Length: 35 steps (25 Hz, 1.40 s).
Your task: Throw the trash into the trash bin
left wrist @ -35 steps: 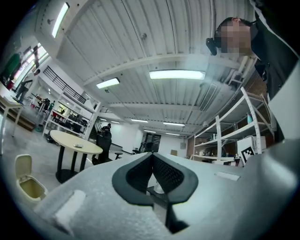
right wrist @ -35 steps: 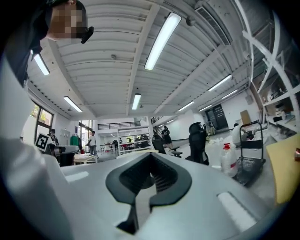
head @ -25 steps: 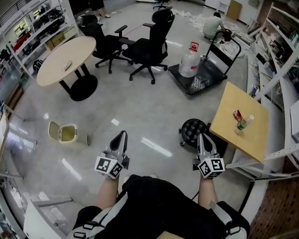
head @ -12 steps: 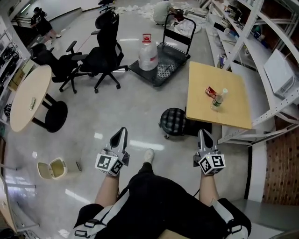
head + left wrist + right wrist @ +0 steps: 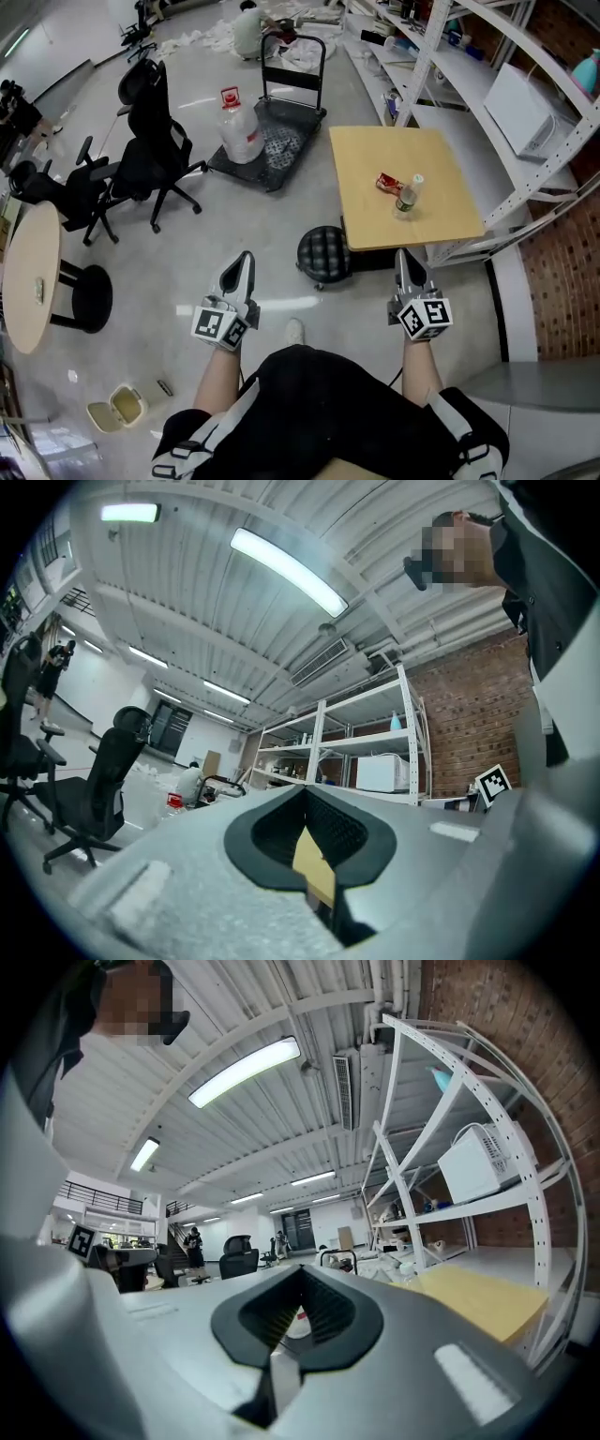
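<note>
The trash lies on the square yellow table [image 5: 439,208]: a red wrapper [image 5: 388,183] and a small clear bottle [image 5: 407,195] with a green label beside it. The beige trash bin [image 5: 120,409] stands on the floor at the lower left, lid open. My left gripper [image 5: 242,266] hangs over the bare floor, jaws together and empty. My right gripper [image 5: 405,263] is just short of the table's near edge, also shut with nothing in it. The left gripper view shows that gripper's jaws [image 5: 305,794] meeting, with yellow tabletop visible through the gap behind them. The right gripper [image 5: 302,1274] points level along the table [image 5: 478,1295].
A black round stool [image 5: 323,253] stands between the grippers at the table's near left corner. A flat cart [image 5: 268,141] with a water jug [image 5: 242,131] lies beyond. Office chairs [image 5: 150,159] and a round table [image 5: 28,281] are at the left. White shelving [image 5: 525,122] runs along the right.
The view has swung right: the yellow table has come from the right edge to centre-right and the bin has slid to the lower left. Both grippers stay shut and empty.
</note>
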{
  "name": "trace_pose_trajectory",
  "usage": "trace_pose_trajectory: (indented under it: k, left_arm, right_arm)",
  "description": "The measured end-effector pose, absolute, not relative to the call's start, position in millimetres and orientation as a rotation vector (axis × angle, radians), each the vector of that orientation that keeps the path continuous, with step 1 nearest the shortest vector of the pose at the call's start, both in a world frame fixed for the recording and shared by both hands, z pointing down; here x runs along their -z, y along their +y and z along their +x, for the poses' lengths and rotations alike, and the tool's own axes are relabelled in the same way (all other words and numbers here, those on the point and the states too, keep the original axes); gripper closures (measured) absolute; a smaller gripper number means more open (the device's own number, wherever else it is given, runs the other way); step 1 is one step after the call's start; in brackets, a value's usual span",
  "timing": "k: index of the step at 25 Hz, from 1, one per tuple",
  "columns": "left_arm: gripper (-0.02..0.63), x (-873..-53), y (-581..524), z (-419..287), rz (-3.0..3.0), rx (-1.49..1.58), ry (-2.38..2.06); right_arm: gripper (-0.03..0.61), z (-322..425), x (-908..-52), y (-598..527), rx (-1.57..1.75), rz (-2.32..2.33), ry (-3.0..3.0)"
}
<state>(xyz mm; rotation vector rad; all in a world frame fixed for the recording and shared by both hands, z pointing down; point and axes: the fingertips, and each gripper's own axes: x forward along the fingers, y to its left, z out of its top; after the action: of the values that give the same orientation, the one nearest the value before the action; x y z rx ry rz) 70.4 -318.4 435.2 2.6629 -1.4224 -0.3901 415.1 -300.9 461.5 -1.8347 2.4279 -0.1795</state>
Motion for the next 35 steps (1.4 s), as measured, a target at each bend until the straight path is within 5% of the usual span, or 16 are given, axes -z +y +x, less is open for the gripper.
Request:
trace_pose_trajectory:
  k: [18, 35]
  left_arm:
    - [0.614, -453.8, -431.9, 124.0, 2.723, 0.411, -1.037]
    - [0.612, -453.9, -512.7, 248.0, 2.77, 0.304, -1.052]
  right_arm:
    - [0.574, 428.2, -469.3, -344.0, 0.243, -2.028, 2.254]
    - [0.554, 568.8, -472.9, -417.6, 0.167, -2.111, 2.299]
